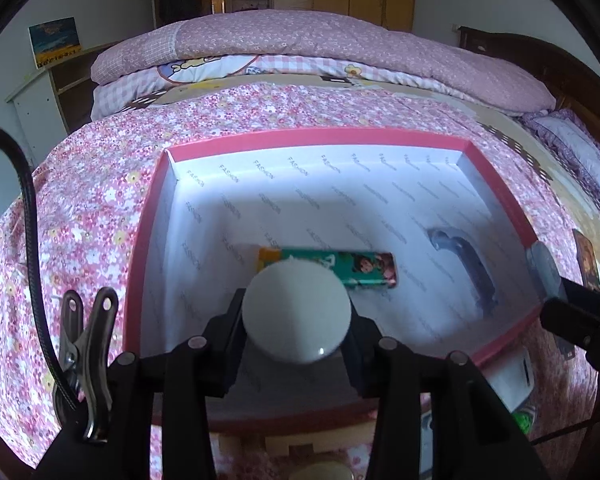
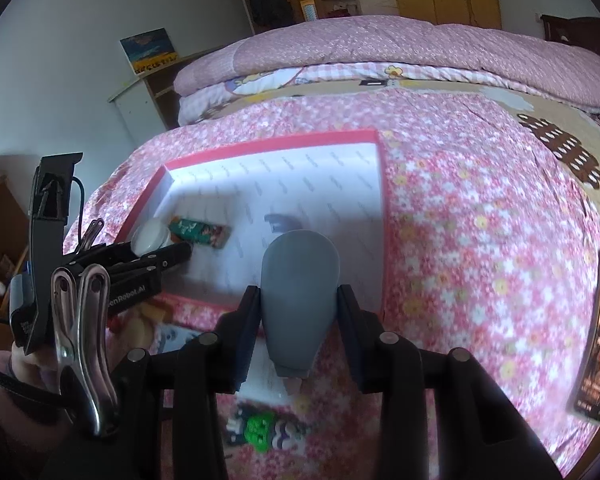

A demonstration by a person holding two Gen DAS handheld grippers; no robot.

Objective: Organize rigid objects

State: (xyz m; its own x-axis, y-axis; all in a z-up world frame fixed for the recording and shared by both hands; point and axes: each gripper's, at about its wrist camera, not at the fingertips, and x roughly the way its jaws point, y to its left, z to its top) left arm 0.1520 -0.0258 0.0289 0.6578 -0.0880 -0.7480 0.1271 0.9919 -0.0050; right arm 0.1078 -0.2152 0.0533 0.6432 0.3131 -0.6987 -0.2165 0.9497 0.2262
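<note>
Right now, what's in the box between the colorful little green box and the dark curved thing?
Nothing: only the bare white printed lining of the pink box lies between the green box and the dark curved thing, seen best from the left wrist.

The white round jar (image 1: 296,312) covers the near left corner of the green printed box (image 1: 332,268). A blurred dark curved object (image 1: 466,264) at two o'clock in the pink tray (image 1: 320,136) cannot be identified. In the right wrist view, the grey teardrop-shaped object (image 2: 298,300) hides most of it. At four o'clock, a dark book (image 2: 598,340) is blurred, its print unreadable. A green toy (image 2: 260,430) at six o'clock is smeared.
</note>
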